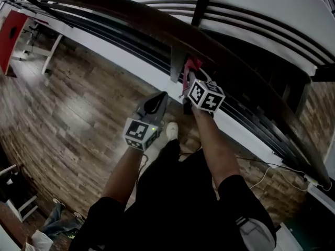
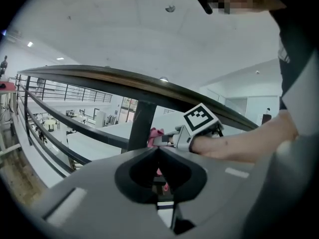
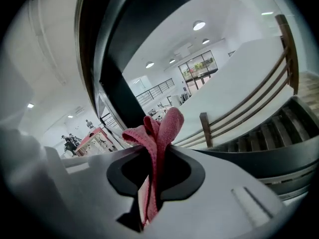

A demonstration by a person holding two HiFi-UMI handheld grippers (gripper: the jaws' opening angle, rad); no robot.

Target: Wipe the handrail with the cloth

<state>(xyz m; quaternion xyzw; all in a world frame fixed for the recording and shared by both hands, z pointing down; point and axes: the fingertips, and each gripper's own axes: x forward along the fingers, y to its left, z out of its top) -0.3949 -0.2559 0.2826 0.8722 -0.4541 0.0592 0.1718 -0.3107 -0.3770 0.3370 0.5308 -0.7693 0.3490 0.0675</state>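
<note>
— Pinching the cloth (image 3: 160, 127) in our right gripper (image 3: 155, 152), are we?
— Yes, we're clamped on it, just below the handrail (image 1: 152, 18), beside its post (image 1: 177, 66). Our left gripper (image 2: 158, 150) is closed on nothing, lower down.

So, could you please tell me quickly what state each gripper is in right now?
Left gripper: closed, holding nothing.
Right gripper: closed on the pink cloth.
</note>
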